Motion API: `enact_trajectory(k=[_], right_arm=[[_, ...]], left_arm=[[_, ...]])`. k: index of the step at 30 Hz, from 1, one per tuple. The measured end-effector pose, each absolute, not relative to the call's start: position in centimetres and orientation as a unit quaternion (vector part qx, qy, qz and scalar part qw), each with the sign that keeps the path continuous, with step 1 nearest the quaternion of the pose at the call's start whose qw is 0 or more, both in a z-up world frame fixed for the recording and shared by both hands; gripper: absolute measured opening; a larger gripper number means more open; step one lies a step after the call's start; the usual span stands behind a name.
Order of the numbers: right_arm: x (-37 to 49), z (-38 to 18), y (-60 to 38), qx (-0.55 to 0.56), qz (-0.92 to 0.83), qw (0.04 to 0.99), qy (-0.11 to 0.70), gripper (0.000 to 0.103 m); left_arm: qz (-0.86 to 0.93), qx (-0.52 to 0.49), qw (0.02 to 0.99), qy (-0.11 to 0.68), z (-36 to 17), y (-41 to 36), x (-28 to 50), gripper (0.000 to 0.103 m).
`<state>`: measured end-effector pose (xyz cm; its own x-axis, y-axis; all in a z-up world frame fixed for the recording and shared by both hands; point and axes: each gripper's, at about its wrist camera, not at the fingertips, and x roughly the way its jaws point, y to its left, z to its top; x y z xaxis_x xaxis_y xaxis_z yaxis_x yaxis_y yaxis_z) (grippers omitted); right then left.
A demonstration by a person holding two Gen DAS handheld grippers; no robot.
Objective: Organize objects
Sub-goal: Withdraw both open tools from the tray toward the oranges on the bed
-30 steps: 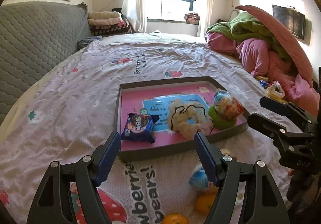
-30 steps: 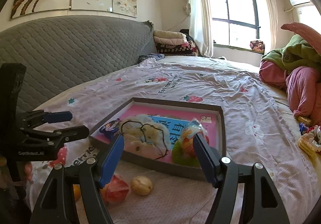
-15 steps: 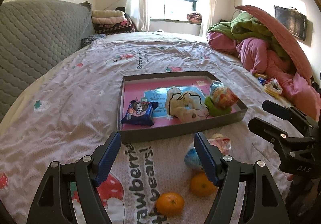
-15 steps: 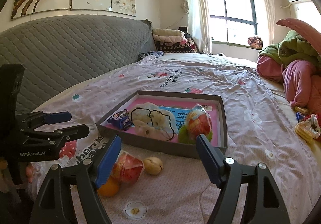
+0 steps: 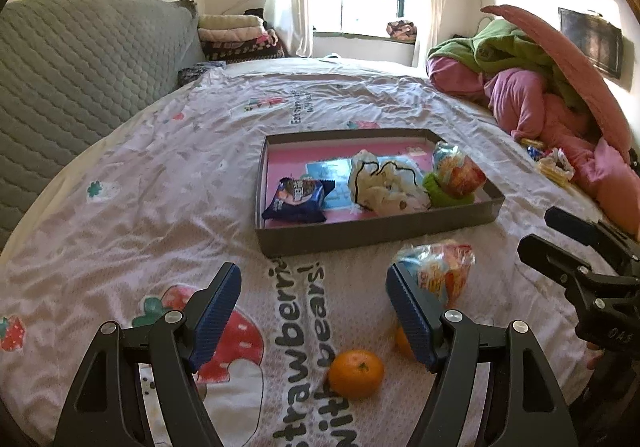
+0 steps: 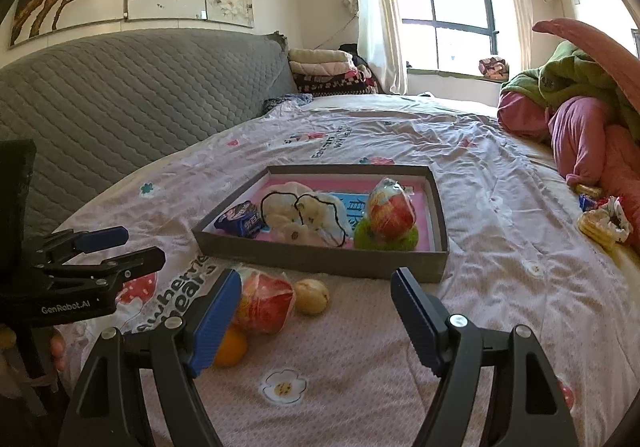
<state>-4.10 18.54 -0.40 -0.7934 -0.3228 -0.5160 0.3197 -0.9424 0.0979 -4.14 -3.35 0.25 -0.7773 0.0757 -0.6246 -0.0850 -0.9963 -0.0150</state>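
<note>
Bedsheet is looking like matt, wrinkled printed cloth. Tray is showing matt grey card walls. Cookie pack and wrapped apple are shining as glossy plastic film. Left fingers are showing ribbed blue rubber on matt black plastic. Headboard is reading as quilted grey fabric.

Left wrist view: low over bedspread, facing window, tray ahead, near. Right wrist view: from the tray's right, same heading. Shared: tray, bedspread, each other's gripper.
</note>
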Motion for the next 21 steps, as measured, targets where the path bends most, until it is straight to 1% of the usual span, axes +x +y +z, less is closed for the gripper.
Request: enact_trajectory(k=[12, 21], right_arm=[[-2.6, -0.7, 17.6, 0.286, -0.942, 0.176, 0.001, 0.077], [-1.9, -1.3, 16.7, 0.302, -0.935, 0.187, 0.018, 0.077]], left_arm=[[0.935, -0.349, 0.051, 0.023, -0.7, -3.2, -2.2, 0.076], [0.929, -0.364, 0.058, 0.033, -1.4, -2.8, -1.1, 0.076]])
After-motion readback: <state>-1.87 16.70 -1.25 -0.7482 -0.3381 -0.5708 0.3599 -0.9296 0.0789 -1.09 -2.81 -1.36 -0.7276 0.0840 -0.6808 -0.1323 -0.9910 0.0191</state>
